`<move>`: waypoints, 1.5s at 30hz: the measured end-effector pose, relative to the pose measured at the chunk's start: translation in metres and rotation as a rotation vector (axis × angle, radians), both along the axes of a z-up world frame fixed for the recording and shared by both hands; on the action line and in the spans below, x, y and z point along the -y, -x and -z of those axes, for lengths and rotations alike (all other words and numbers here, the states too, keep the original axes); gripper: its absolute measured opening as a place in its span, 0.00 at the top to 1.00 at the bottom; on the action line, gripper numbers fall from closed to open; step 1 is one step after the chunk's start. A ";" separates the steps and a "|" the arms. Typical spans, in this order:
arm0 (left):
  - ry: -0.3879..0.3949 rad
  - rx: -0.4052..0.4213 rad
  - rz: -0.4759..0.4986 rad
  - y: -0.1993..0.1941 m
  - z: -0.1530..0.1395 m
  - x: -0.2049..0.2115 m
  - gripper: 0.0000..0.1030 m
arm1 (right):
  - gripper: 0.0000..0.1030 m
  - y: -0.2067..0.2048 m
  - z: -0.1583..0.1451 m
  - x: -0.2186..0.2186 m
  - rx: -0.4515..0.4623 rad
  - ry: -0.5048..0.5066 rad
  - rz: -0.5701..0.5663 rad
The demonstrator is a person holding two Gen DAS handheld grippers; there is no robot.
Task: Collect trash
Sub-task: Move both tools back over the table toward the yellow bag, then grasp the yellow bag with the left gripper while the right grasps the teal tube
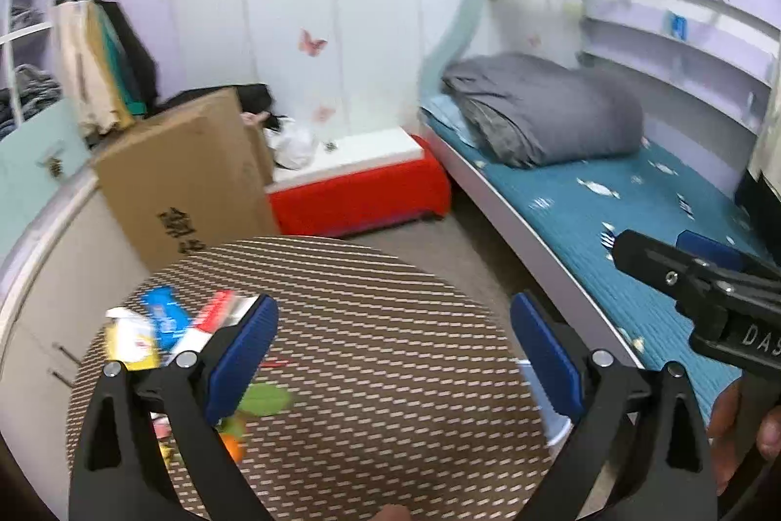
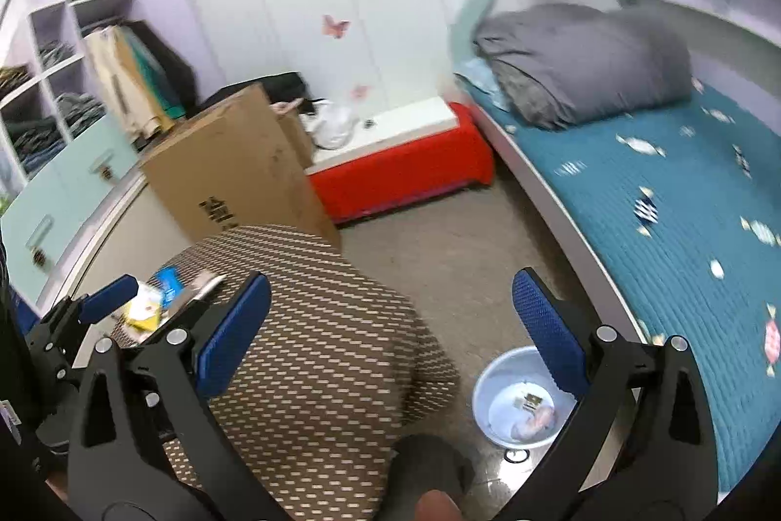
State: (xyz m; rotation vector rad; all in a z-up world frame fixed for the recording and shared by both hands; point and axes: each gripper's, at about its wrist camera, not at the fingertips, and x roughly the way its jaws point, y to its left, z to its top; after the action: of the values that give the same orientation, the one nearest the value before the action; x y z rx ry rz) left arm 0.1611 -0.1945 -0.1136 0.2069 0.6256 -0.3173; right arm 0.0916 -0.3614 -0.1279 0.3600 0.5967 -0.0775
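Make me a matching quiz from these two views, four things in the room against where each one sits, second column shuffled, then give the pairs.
Things:
1. grey quilt
2. blue bin
3. cardboard box
4. snack wrappers

Places:
A. on the floor between the round stool and the bed
B. on the round patterned stool
C. folded at the far end of the bed
D. standing beside the red bench

Pairs: 1-C, 2-A, 3-D, 4-B
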 end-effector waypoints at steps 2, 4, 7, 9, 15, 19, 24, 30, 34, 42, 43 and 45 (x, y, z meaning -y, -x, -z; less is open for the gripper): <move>0.004 0.022 -0.039 0.004 -0.005 -0.023 0.09 | 0.06 -0.002 -0.007 -0.018 0.010 0.007 -0.044; 0.014 0.038 -0.074 0.007 -0.008 -0.042 0.09 | 0.06 -0.006 -0.013 -0.037 0.018 0.008 -0.097; 0.045 0.040 -0.147 0.012 -0.007 -0.076 0.09 | 0.06 -0.011 -0.020 -0.066 0.031 0.023 -0.167; 0.069 0.020 -0.206 0.012 -0.004 -0.101 0.09 | 0.06 -0.014 -0.022 -0.085 0.036 0.036 -0.206; 0.109 0.000 -0.347 0.022 0.010 -0.166 0.09 | 0.06 -0.028 -0.022 -0.131 0.025 0.066 -0.308; 0.121 -0.022 -0.427 0.030 0.024 -0.204 0.09 | 0.06 -0.032 -0.018 -0.157 0.012 0.076 -0.359; 0.161 -0.074 -0.555 0.037 0.047 -0.250 0.09 | 0.06 -0.035 -0.011 -0.177 -0.012 0.096 -0.399; 0.237 -0.141 -0.686 0.041 0.076 -0.288 0.09 | 0.06 -0.039 -0.001 -0.197 -0.041 0.109 -0.437; 0.242 -0.200 -0.700 0.025 0.094 -0.290 0.09 | 0.06 -0.045 0.008 -0.203 -0.062 0.108 -0.459; 0.363 -0.356 -0.672 -0.016 0.130 -0.291 0.22 | 0.06 -0.061 0.029 -0.210 -0.115 0.125 -0.499; 0.328 -0.326 -0.657 -0.016 0.127 -0.287 0.39 | 0.06 -0.064 0.032 -0.213 -0.124 0.128 -0.508; 0.350 -0.345 -0.607 -0.017 0.128 -0.288 0.45 | 0.06 -0.071 0.039 -0.221 -0.137 0.135 -0.542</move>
State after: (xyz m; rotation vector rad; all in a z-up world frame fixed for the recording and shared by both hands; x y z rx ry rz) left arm 0.1780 0.0932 -0.2414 -0.3806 0.9259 0.1328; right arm 0.1630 -0.1399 -0.1665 0.0538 0.8031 0.3788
